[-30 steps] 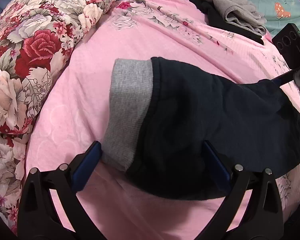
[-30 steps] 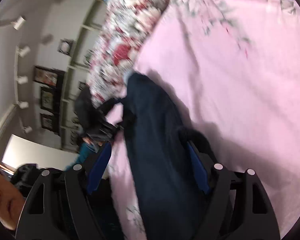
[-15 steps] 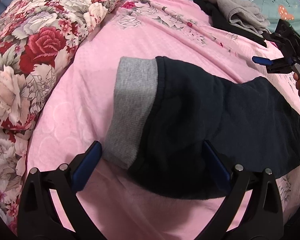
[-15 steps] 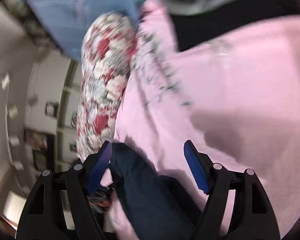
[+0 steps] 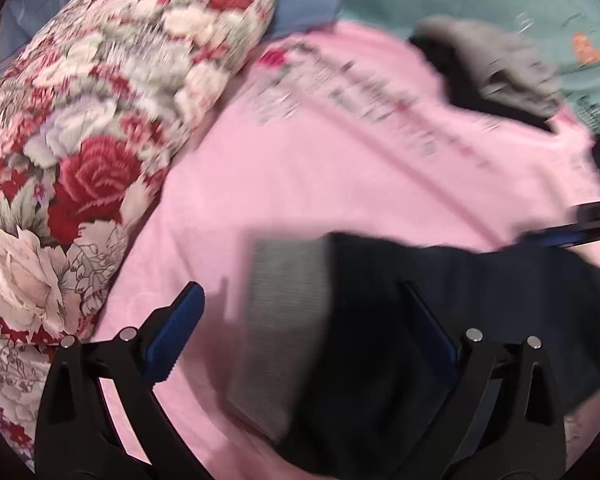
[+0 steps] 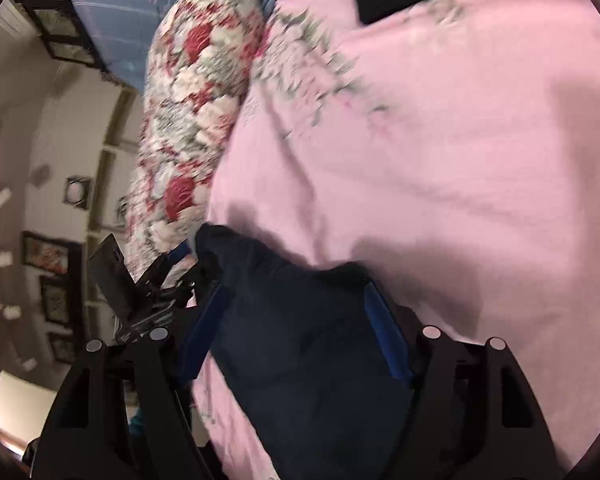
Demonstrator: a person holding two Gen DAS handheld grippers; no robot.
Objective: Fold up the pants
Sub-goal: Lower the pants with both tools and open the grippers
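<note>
Dark navy pants (image 5: 440,320) with a grey ribbed band (image 5: 284,320) lie on the pink bedsheet (image 5: 320,168). My left gripper (image 5: 300,332) is open, low over the band end, with the band and dark cloth between its blue pads (image 5: 176,332). My right gripper (image 6: 296,332) is open too, straddling the other end of the pants (image 6: 300,352). The right wrist view shows the left gripper (image 6: 148,292) at the pants' far tip. At the right edge of the left wrist view the right gripper (image 5: 596,220) shows. Both views are motion-blurred.
A rolled floral quilt (image 5: 80,152) runs along the left of the bed. A grey and black clothes pile (image 5: 500,72) sits at the back right, against a teal blanket (image 5: 500,0). Beyond the bed's left side are walls with framed pictures (image 6: 44,248).
The left gripper has pulled back, so the pants sit lower and further right between its fingers. The right gripper has swung from the far sheet back down over the pants' end.
</note>
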